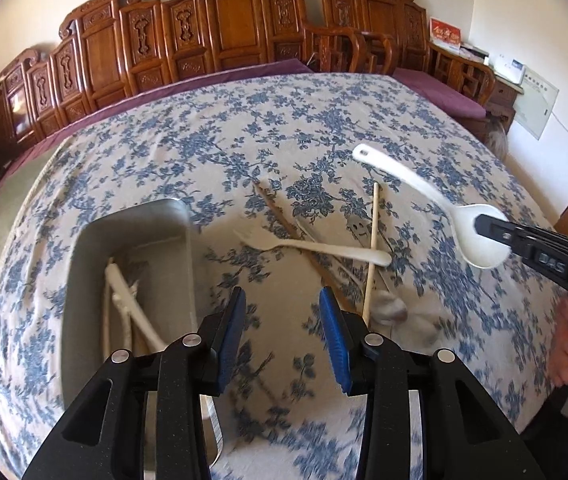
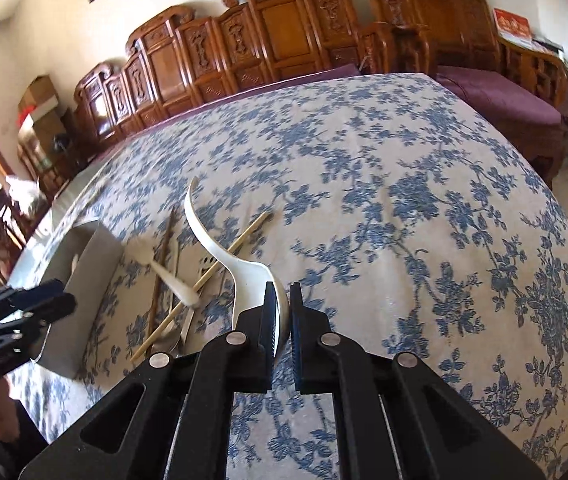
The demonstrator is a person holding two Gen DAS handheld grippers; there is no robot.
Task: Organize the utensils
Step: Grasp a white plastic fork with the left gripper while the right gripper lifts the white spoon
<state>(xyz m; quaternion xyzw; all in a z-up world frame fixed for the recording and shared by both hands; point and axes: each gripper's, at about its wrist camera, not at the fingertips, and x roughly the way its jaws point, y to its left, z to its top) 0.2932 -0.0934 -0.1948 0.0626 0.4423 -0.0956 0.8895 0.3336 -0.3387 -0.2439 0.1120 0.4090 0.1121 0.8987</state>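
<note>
My right gripper [image 2: 283,294] is shut on the bowl of a white ladle-like spoon [image 2: 220,248] and holds it above the table; it also shows in the left wrist view [image 1: 480,240]. My left gripper [image 1: 282,300] is open and empty, just right of a grey metal tray [image 1: 84,264] that holds some white utensils [image 1: 124,304]. A loose pile lies on the cloth: a white fork [image 1: 312,246], a light chopstick [image 1: 372,252], brown chopsticks [image 1: 280,216] and a metal utensil [image 1: 358,228]. The pile also shows in the right wrist view [image 2: 176,280].
The table has a blue floral cloth [image 1: 284,128]. Carved wooden chairs [image 1: 224,32] and a purple-cushioned bench [image 2: 504,100] stand behind it. The tray [image 2: 80,280] and my left gripper [image 2: 36,300] show at left in the right wrist view.
</note>
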